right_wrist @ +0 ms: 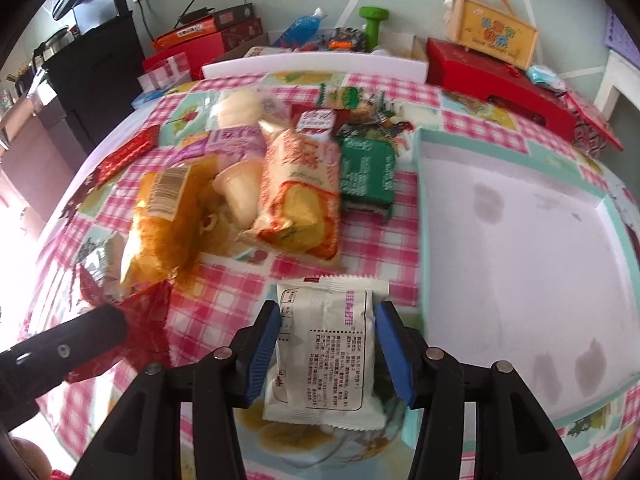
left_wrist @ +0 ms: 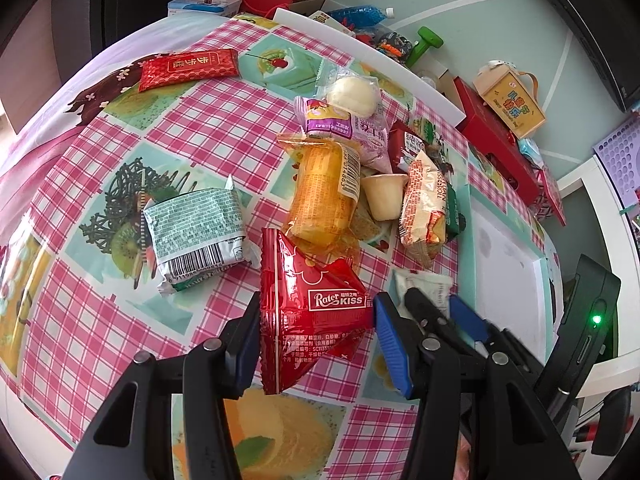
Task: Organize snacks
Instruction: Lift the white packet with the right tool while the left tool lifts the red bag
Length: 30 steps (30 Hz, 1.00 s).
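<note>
My left gripper [left_wrist: 316, 344] is shut on a red triangular "Rater KISS" packet [left_wrist: 308, 312], its blue pads pressing both sides. My right gripper [right_wrist: 326, 354] is shut on a white snack packet [right_wrist: 326, 356] with printed text; it also shows in the left wrist view [left_wrist: 428, 308] just right of the left gripper. A loose pile of snacks lies beyond: an orange bread pack [left_wrist: 324, 196], a cream jelly cup [left_wrist: 386, 196], an orange-white roll pack [right_wrist: 300, 184], a green pack [right_wrist: 366, 168], a purple pack [left_wrist: 348, 124]. A white tray [right_wrist: 520, 240] with teal rim lies to the right.
A pale green barcode pack [left_wrist: 196, 232] and a flat red packet [left_wrist: 188, 68] lie on the pink checked tablecloth [left_wrist: 100, 320]. A red box [right_wrist: 500, 80], a yellow carry box [right_wrist: 496, 40], a green dumbbell [right_wrist: 372, 24] and cartons crowd the far edge.
</note>
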Available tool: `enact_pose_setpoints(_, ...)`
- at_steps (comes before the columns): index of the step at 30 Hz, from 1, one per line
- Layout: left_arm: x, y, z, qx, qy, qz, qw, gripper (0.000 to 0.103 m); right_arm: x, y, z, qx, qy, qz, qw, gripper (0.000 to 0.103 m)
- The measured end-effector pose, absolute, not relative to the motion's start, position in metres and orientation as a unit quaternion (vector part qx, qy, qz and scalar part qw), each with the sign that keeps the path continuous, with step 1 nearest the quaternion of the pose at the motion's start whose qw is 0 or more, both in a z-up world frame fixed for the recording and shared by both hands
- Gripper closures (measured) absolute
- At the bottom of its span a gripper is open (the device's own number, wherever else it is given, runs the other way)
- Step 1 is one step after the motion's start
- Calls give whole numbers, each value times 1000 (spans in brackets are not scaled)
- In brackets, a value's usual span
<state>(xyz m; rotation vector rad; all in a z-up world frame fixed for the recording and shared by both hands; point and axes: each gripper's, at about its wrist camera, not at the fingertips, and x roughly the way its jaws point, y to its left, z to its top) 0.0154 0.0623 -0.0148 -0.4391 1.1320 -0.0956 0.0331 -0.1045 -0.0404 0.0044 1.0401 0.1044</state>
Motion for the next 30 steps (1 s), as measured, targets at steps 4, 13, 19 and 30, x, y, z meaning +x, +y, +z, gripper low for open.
enact_pose_setpoints(4,16,62,-16,-206,535,-45,818,48,29,-98,-42,5,502,65,862,49)
enact_pose_setpoints(13,19,60,-21,-204,542,-46,814,48,21,-74,-54,-59,516,77,851,45)
enact_pose_setpoints(19,18,62,-21,-207,540,-42,815,48,20,-75,-53,-60,515,69,853,48)
enact_pose_setpoints(30,7,63,9,-209,489,-59,845,49,12,-98,-8,0,452,44,891,49)
